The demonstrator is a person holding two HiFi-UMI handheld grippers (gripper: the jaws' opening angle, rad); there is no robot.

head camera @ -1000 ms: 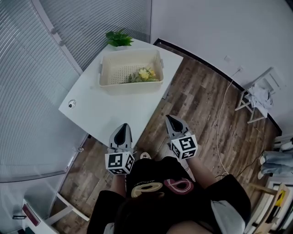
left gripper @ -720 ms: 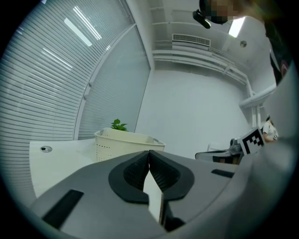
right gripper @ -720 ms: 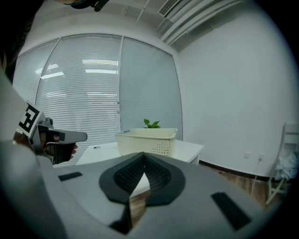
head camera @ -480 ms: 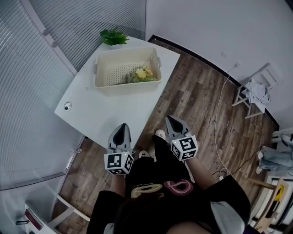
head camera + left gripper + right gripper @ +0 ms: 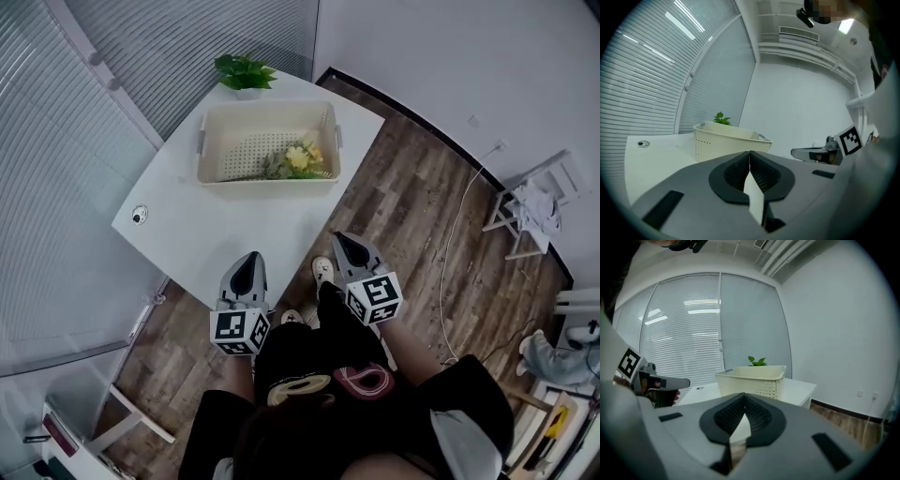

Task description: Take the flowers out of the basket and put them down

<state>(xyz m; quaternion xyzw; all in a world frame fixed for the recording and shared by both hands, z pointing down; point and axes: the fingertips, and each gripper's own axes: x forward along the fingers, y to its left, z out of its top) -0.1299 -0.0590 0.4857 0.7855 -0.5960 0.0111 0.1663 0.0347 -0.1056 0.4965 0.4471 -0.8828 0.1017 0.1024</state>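
Near the left edge of the tabletop [image 5: 220,230] sat a small round grommet [image 5: 139,215]; the left gripper [image 5: 247,266] hung at the near corner, its jaws pressed together on nothing; the cream basket [image 5: 267,177] stood towards the far edge, a potted plant [image 5: 244,72] behind it at the far corner; the flowers [image 5: 298,157] lay inside the basket, bunched against its near right corner; the right gripper [image 5: 343,243] hovered over the floor off the right edge, jaws likewise together and empty. The approach seemed the step in hand, nothing lifted yet; the next move would call for reaching into the basket, parting one pair of jaws, and closing on the stems.
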